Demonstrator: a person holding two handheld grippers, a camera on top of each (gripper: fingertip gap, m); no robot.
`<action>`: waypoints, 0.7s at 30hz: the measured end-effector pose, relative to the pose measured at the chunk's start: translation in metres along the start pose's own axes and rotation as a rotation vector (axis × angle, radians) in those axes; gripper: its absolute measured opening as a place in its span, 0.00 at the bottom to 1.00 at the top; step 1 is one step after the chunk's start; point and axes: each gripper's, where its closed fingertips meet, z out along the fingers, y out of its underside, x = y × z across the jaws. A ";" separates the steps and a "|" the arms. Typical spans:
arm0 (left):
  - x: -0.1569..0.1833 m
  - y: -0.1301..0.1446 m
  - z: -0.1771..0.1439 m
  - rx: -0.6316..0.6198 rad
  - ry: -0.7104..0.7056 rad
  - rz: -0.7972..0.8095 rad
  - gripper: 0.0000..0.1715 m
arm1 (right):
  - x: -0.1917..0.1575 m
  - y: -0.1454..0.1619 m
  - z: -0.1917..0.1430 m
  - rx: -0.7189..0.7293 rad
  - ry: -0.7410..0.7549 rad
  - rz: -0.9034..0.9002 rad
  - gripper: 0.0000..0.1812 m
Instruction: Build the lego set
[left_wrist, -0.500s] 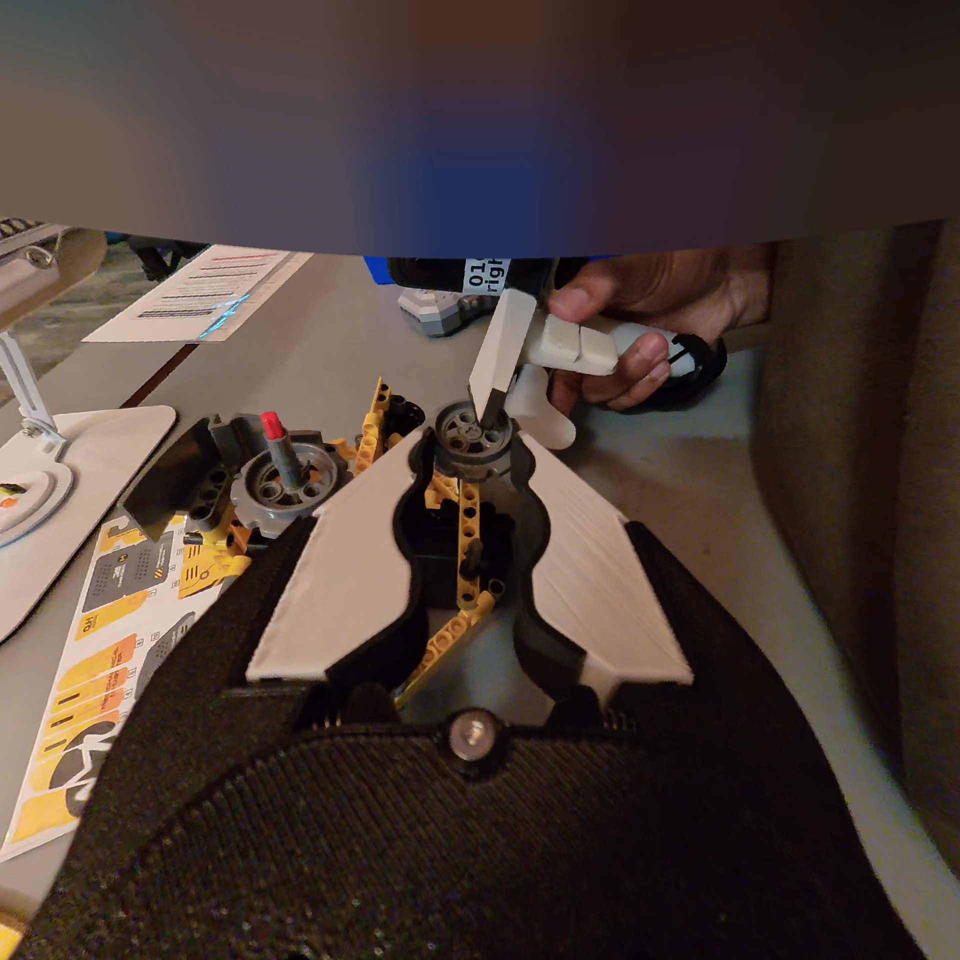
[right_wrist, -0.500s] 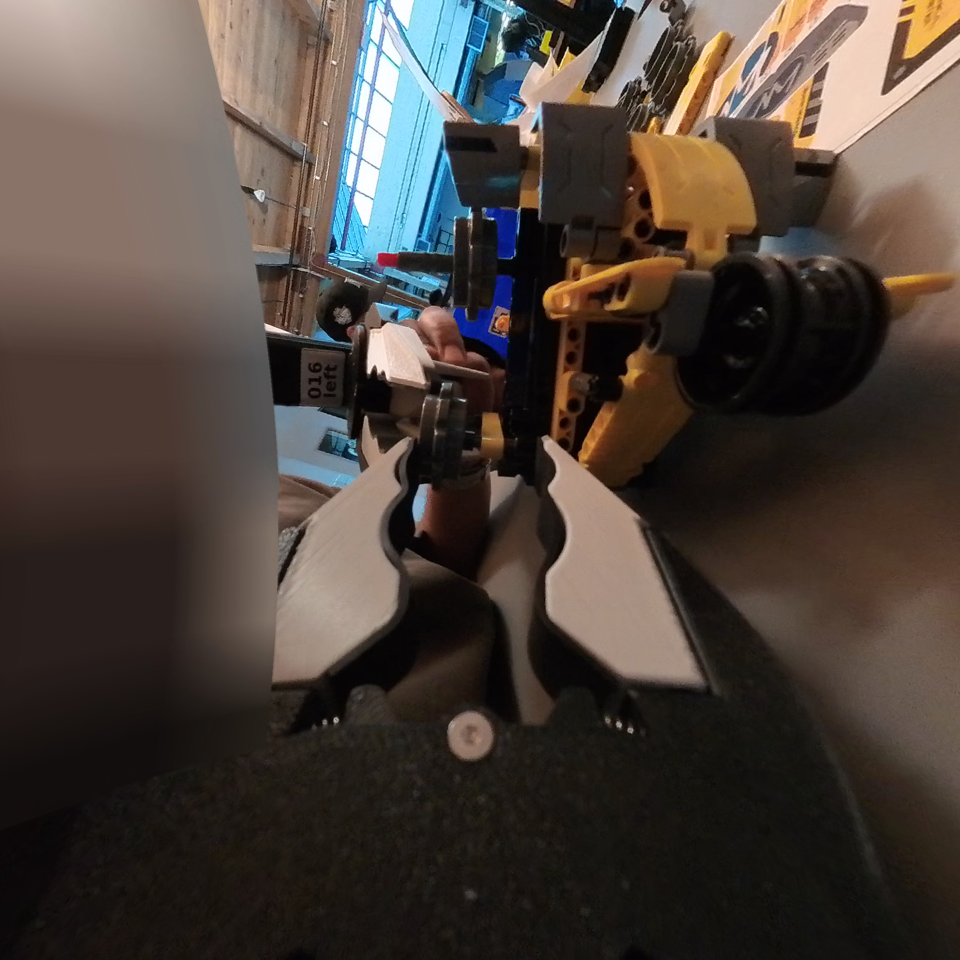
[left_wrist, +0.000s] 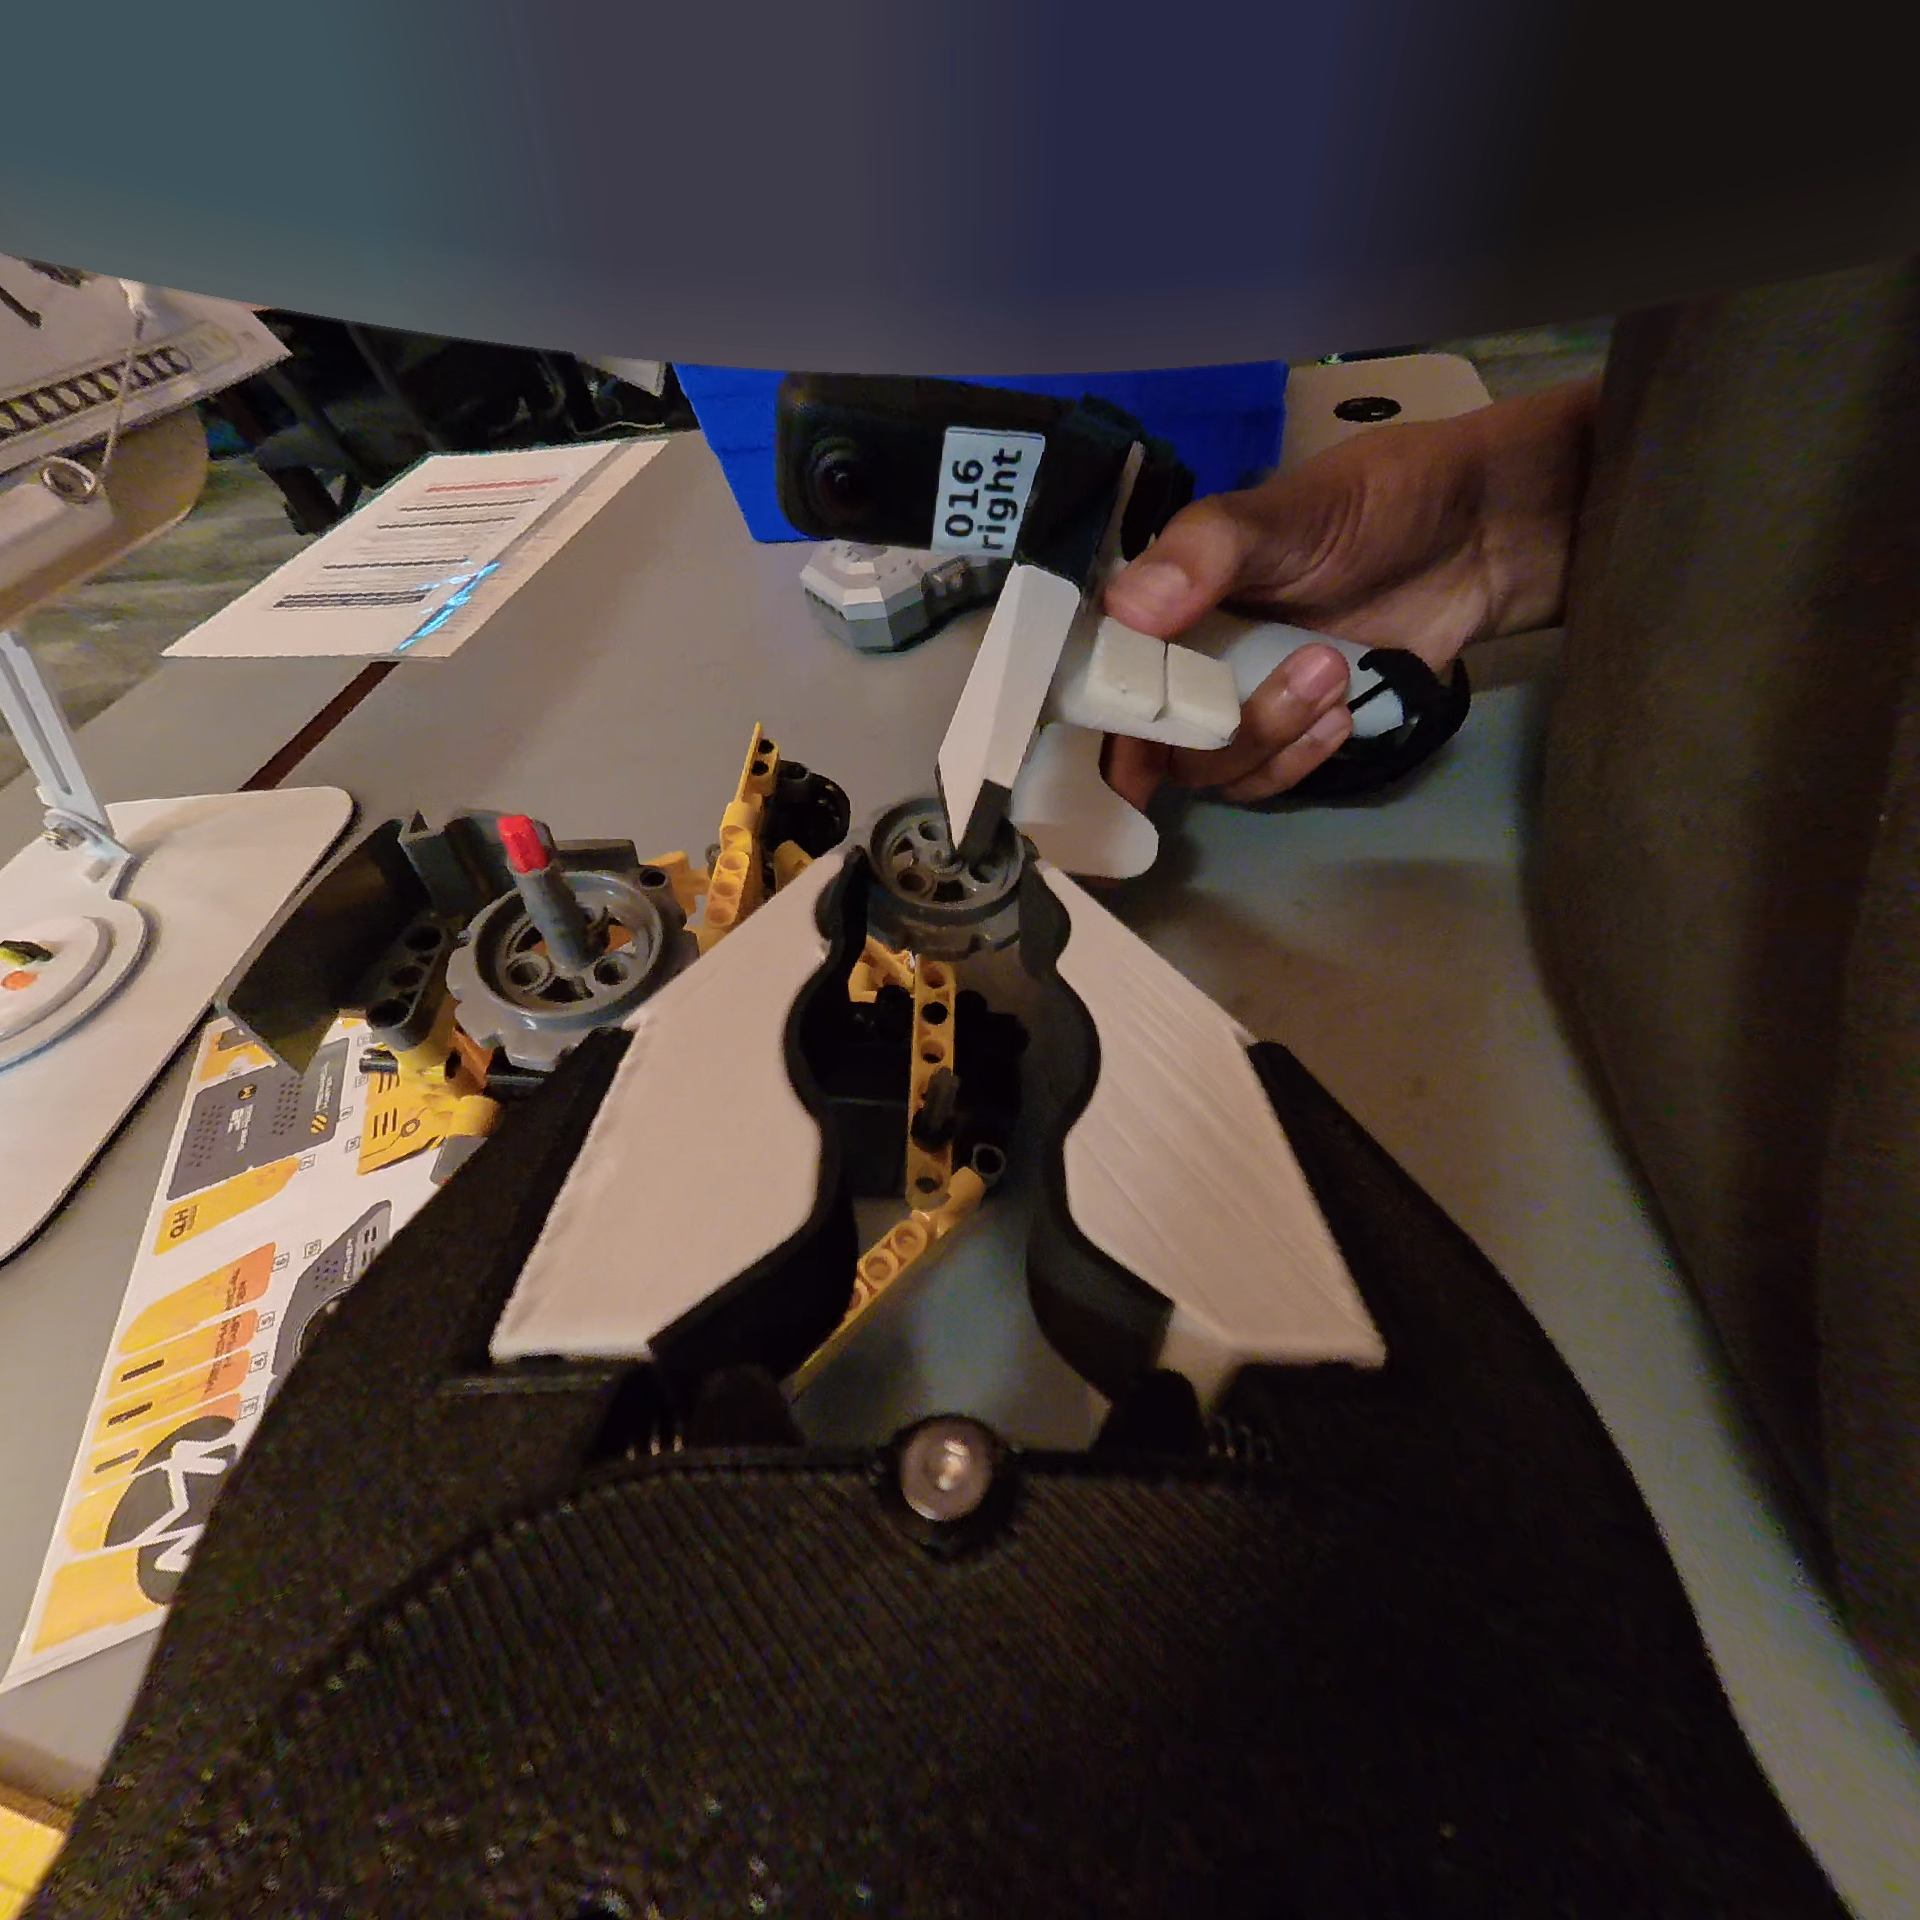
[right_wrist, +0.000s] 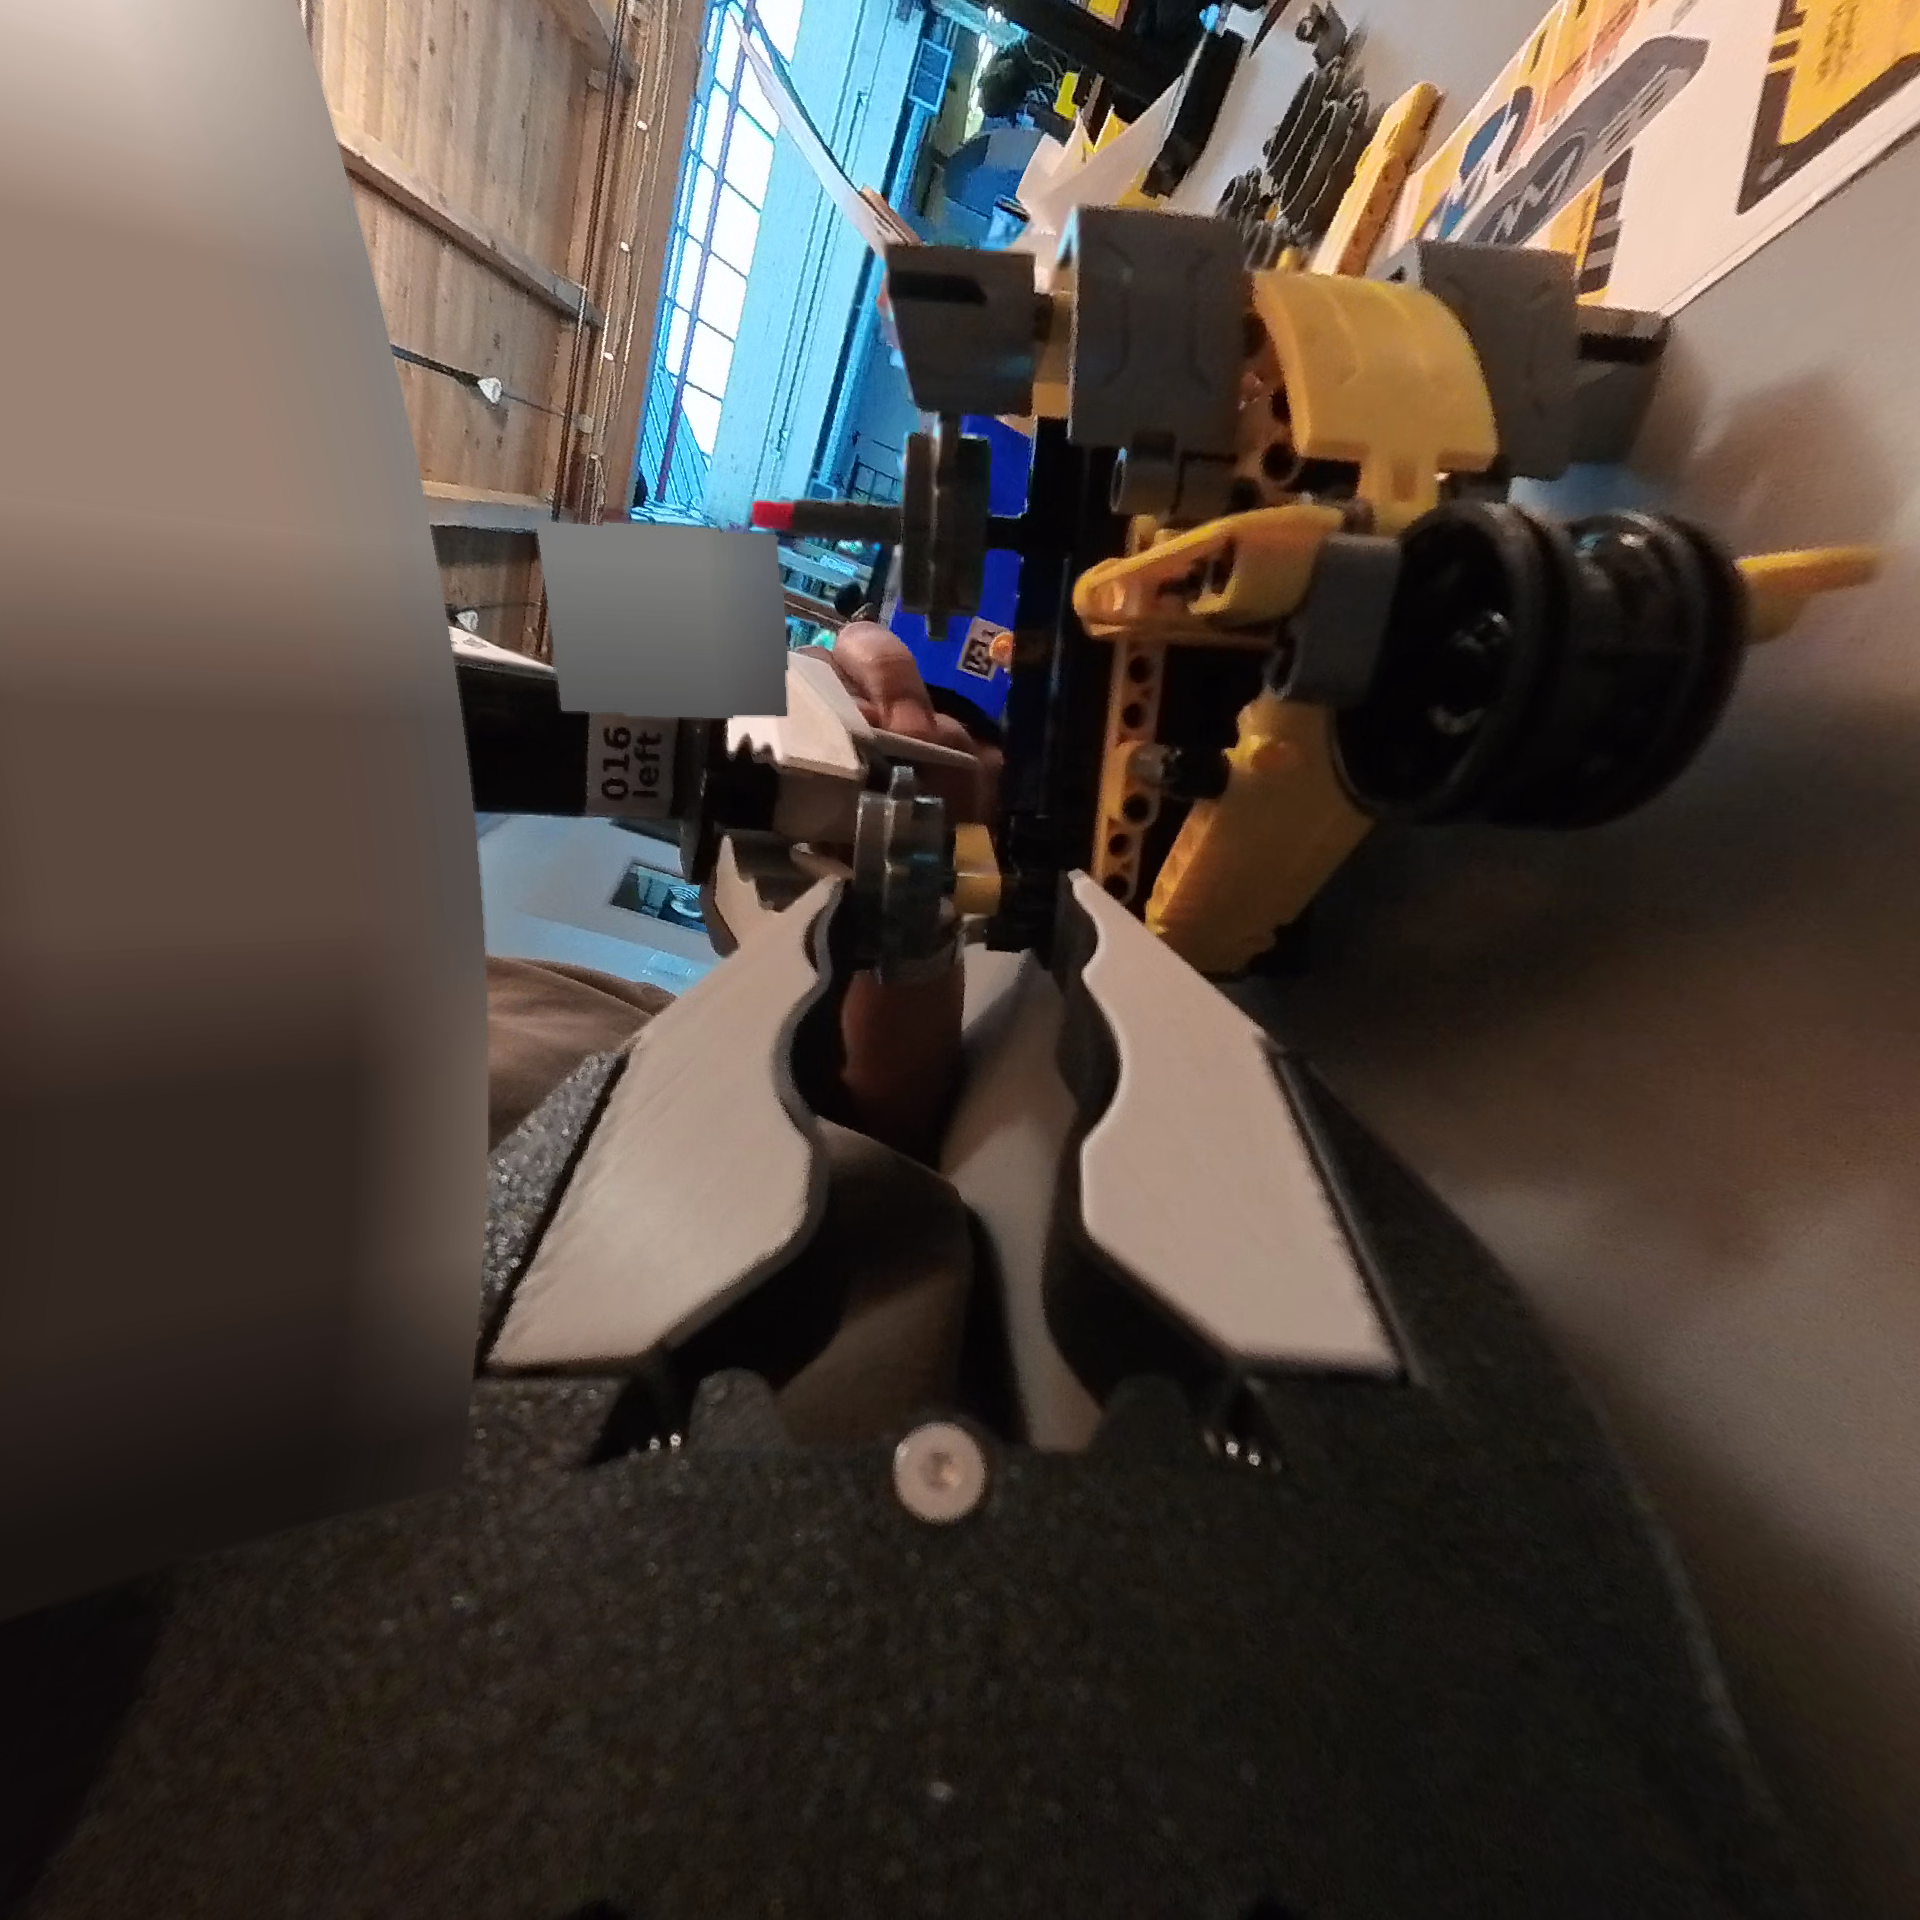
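A yellow and black brick vehicle model lies on its side on the grey table. A small grey wheel hub sits on its upturned axle. My left gripper is shut on the hub's rim. My right gripper comes in from the upper right, one fingertip on the hub's centre. In the right wrist view my right gripper pinches the hub against the model's black frame. The left gripper's fingers show behind the hub.
A second grey hub with a red-tipped axle stands left of the grips. A black tyre is on the model's underside. A sticker sheet, a white stand base, a paper and a grey block lie around. The grippers are tip to tip, or close to it.
My right gripper's fingers have closed slightly on the hub and frame. Both cameras have shifted a little. The model and my left grip have not moved.
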 end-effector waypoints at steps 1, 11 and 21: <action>0.000 0.000 0.000 0.003 0.000 -0.002 0.17 | 0.000 0.000 0.000 -0.001 0.001 0.000 0.20; 0.000 0.001 0.001 -0.003 -0.005 0.008 0.17 | 0.001 0.000 0.000 0.007 -0.011 -0.001 0.20; -0.001 0.002 0.002 0.000 -0.013 0.001 0.17 | 0.002 -0.001 -0.001 0.000 -0.021 0.009 0.20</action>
